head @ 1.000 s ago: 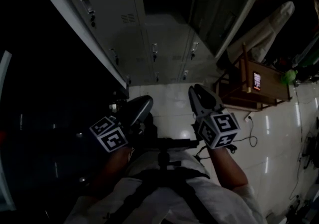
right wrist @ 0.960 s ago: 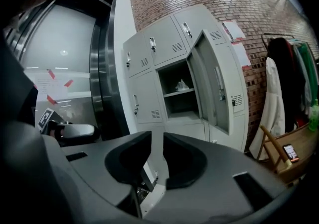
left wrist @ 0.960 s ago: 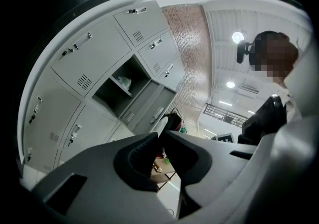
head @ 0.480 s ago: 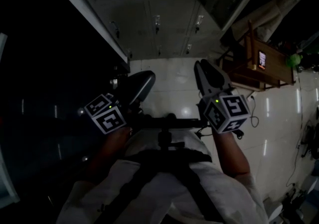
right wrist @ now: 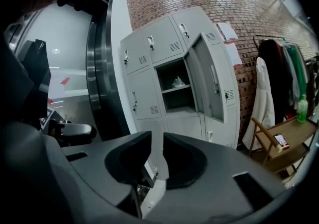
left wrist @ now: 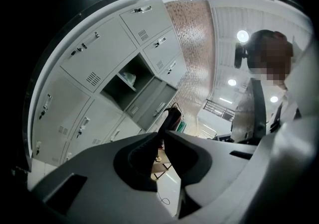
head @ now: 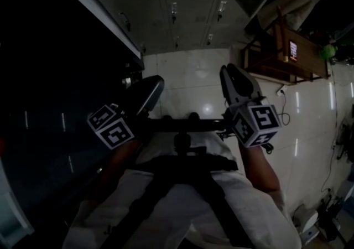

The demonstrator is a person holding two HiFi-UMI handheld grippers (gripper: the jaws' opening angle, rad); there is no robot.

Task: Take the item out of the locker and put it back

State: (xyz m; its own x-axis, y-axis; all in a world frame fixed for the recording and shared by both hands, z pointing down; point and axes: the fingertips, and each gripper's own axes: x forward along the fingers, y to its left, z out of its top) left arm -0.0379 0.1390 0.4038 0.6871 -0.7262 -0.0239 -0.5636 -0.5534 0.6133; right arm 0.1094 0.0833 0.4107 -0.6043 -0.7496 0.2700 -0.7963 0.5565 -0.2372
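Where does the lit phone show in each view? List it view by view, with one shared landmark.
Head view: phone upper right, on the wooden stand.
Left gripper view: not visible.
Right gripper view: lower right, on the same stand.
Shared landmark: the grey lockers.

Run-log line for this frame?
left gripper: empty, jaws slightly apart | right gripper: empty, jaws slightly apart | locker: door open, item on shelf, untouched
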